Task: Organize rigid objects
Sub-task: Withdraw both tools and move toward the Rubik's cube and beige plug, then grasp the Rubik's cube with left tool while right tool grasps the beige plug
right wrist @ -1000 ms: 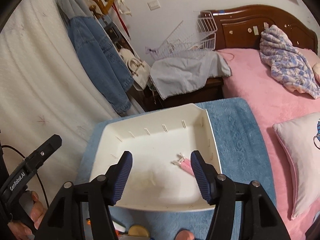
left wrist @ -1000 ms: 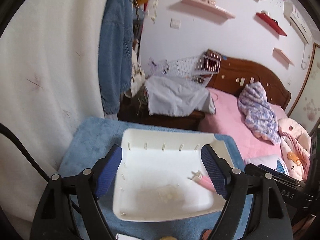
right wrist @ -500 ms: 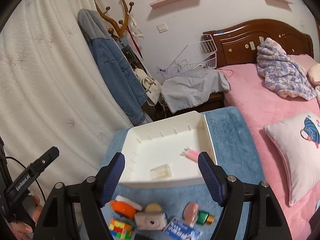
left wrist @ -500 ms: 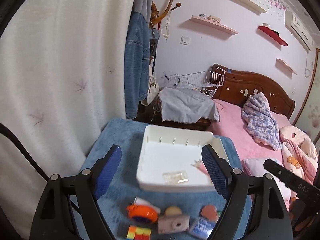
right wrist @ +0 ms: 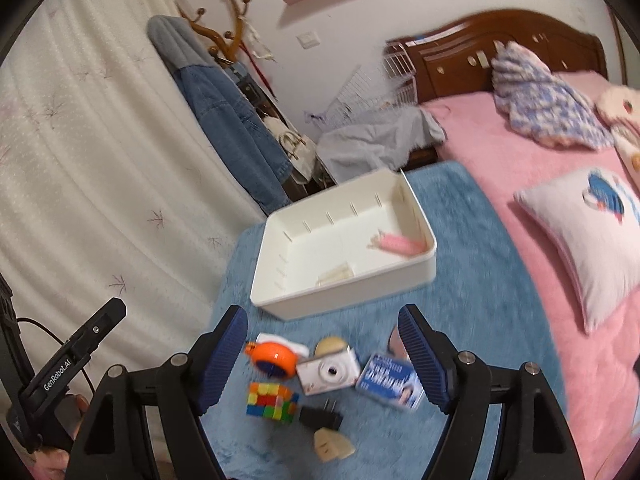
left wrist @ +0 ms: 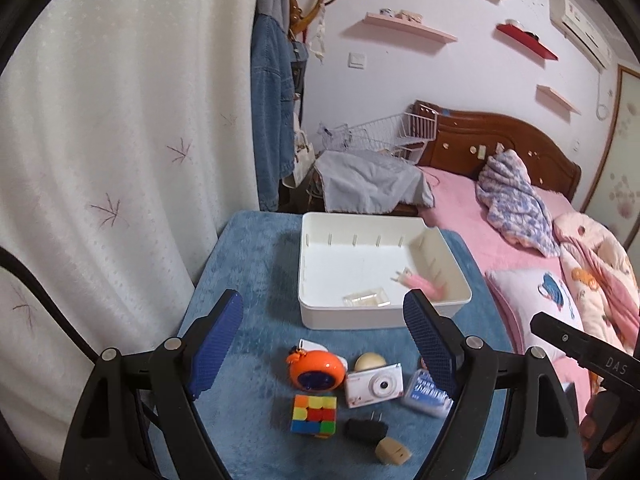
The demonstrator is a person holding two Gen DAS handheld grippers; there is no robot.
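Left gripper (left wrist: 323,340) and right gripper (right wrist: 322,354): each spread wide, holding nothing, poised above the blue worktop (left wrist: 248,280). Loose items near the front edge, left to right: orange round clock (left wrist: 316,372), colour cube (left wrist: 314,421), black plug (left wrist: 366,430), beige block (left wrist: 392,451), small white camera (left wrist: 374,385), blue-and-white packet (left wrist: 425,394). White bin (left wrist: 316,316) behind them, holding 1 clear case (left wrist: 366,296) and, to its right, 1 pink item (left wrist: 424,286). Pink bed (right wrist: 500,152) at right.

You had a white plastic bin (left wrist: 320,316) on fuzzy blue cloth (left wrist: 256,272), an orange round clock (left wrist: 317,372), a multicoloured puzzle cube (left wrist: 314,420).
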